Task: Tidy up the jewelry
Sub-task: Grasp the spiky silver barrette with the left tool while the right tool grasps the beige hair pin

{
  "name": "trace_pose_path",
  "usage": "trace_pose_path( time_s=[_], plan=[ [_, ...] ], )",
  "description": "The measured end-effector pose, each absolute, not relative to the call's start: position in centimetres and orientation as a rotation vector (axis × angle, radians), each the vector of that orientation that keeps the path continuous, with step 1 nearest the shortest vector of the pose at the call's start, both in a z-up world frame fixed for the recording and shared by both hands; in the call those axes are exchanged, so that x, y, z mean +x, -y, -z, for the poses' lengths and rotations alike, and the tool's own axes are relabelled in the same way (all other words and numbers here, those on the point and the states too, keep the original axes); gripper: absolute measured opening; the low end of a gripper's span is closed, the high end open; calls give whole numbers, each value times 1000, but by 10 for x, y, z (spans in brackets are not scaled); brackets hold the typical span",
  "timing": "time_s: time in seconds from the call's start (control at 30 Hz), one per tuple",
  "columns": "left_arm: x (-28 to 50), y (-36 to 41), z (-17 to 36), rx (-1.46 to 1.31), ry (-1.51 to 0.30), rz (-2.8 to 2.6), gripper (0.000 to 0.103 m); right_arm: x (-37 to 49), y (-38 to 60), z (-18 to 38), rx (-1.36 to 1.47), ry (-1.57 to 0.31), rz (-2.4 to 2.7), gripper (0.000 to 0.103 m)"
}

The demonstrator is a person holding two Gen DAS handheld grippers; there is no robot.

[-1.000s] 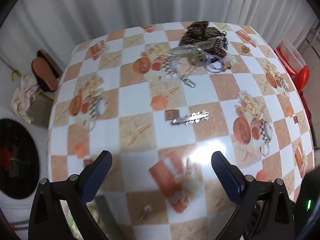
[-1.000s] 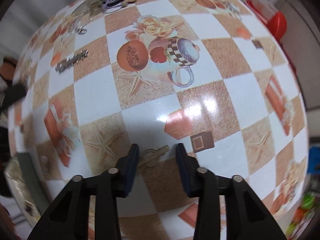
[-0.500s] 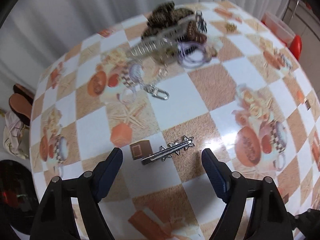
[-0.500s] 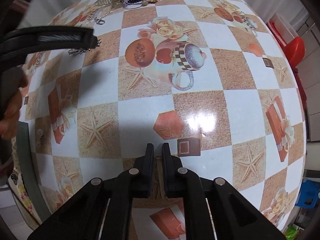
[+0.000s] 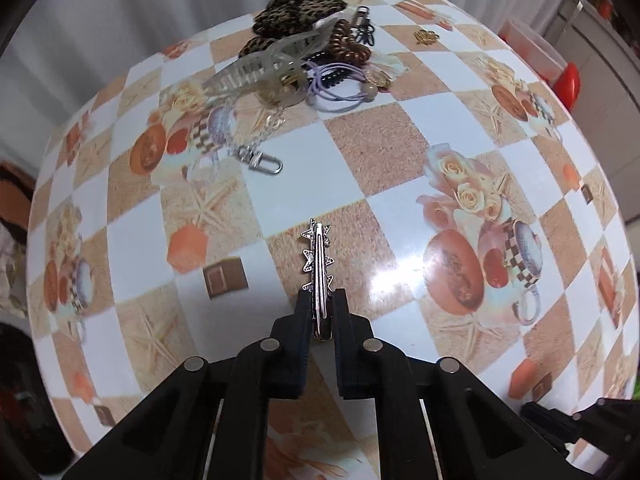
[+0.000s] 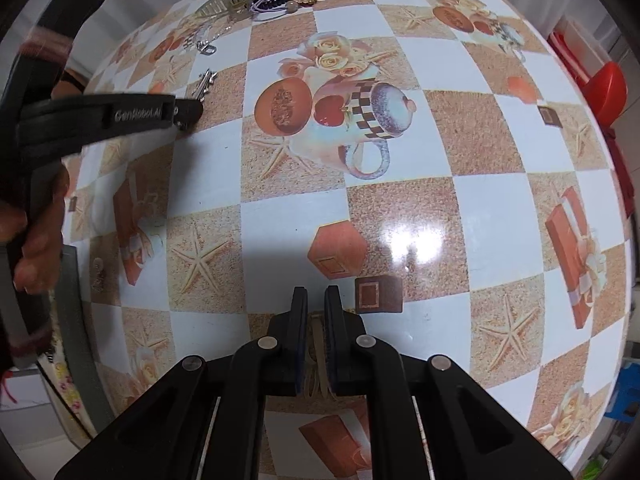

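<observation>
While the left tongs point(image 5: 320, 304) were clamped on the near end of a silver star-studded hair clip point(image 5: 317, 258) that pointed away over the checkered surface point(image 5: 384, 148), the right tongs point(image 6: 316, 300) were pressed together on a thin pale gold-toned piece point(image 6: 317, 344), too hidden to identify. Far across the surface lay a heap: leopard-print scrunchie point(image 5: 296, 8), clear claw clip point(image 5: 264, 66), purple hair tie point(image 5: 340, 84) and chain clasp point(image 5: 262, 162).

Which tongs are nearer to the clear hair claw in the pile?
Left. The left tongs, shut on the silver star hair clip, sit partway toward the clear hair claw. The right tongs, shut on a small clip, are farther back on the table.
</observation>
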State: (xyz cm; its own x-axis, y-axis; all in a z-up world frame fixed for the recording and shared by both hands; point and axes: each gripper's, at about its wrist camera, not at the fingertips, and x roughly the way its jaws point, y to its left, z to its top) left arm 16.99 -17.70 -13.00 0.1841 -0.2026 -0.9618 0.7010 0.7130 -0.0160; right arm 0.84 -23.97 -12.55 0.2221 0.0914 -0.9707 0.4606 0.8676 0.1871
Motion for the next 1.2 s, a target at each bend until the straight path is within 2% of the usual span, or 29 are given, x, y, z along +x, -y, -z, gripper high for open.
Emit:
trace_pose_path(
  time_s=[0.03, 0.07, 0.1, 0.17, 0.9, 1.2],
  plan=[
    [169, 174, 129, 464, -1240, 666, 15, 5, 247, 125, 511, -1334, 266, 12],
    [169, 172, 129, 450, -1245, 660, 15, 2, 252, 124, 530, -1331, 262, 17],
    [168, 169, 127, 439, -1247, 656, 15, -1, 255, 124, 541, -1327, 262, 27],
    [166, 164, 124, 425, -1245, 647, 15, -4, 262, 122, 550, -1318, 266, 37],
    [138, 118, 107, 315, -1276, 635, 15, -36, 278, 120, 605, -1324, 285, 37],
    [123, 104, 97, 290, -1278, 631, 15, -13, 243, 124, 461, -1358, 257, 36]
  ],
)
